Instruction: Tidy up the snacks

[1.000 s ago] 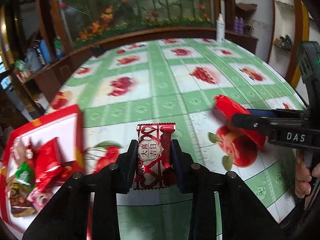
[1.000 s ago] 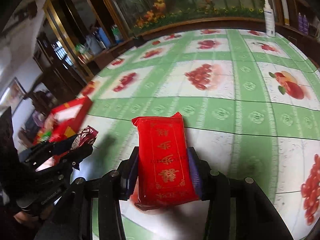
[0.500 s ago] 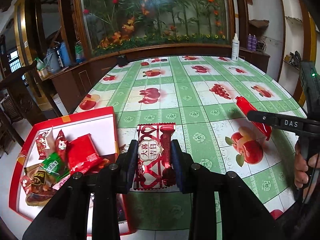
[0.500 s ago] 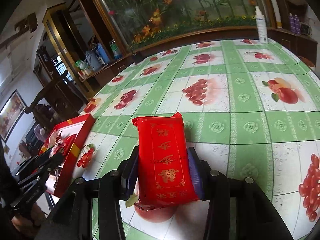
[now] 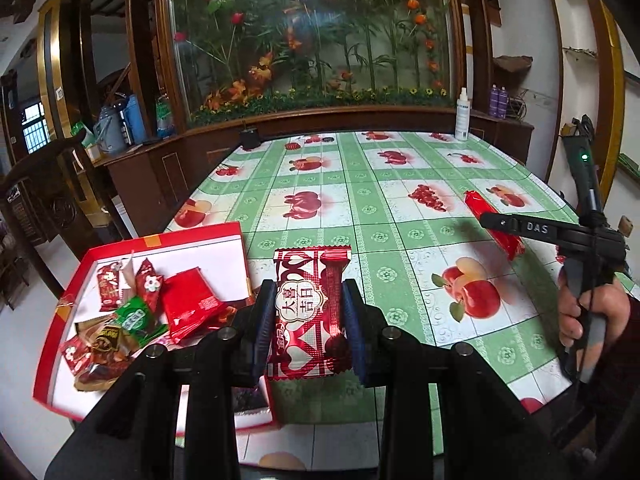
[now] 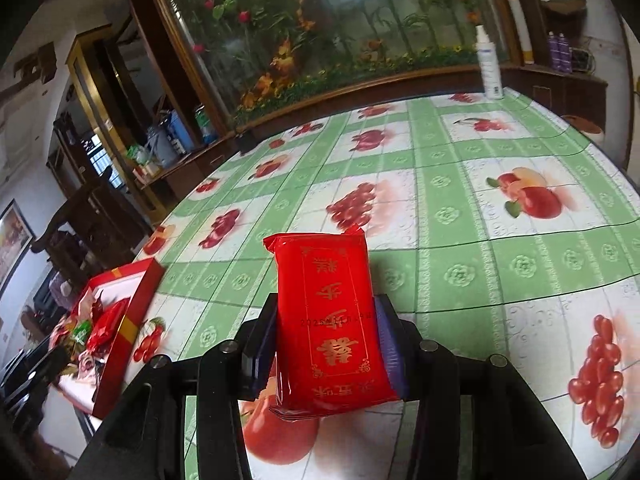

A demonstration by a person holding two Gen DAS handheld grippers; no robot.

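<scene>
My left gripper (image 5: 308, 316) is shut on a red-and-white candy packet (image 5: 310, 304) and holds it above the table near the red box (image 5: 160, 240), which lies at the left and holds several snack packets (image 5: 132, 312). My right gripper (image 6: 326, 344) is shut on a flat red packet with gold lettering (image 6: 332, 320), held above the table. In the left wrist view the right gripper (image 5: 496, 224) shows at the right with its red packet (image 5: 492, 224). The red box also shows at the left of the right wrist view (image 6: 136, 308).
The table carries a green-and-white fruit-print cloth (image 5: 360, 208). A white spray bottle (image 5: 462, 114) and a small black object (image 5: 250, 138) stand at its far edge. Wooden cabinets and a chair (image 5: 40, 184) stand to the left.
Both grippers have risen and pulled back from the table with their packets. The red box now shows more fully in the left wrist view, and the left gripper has left the right wrist view.
</scene>
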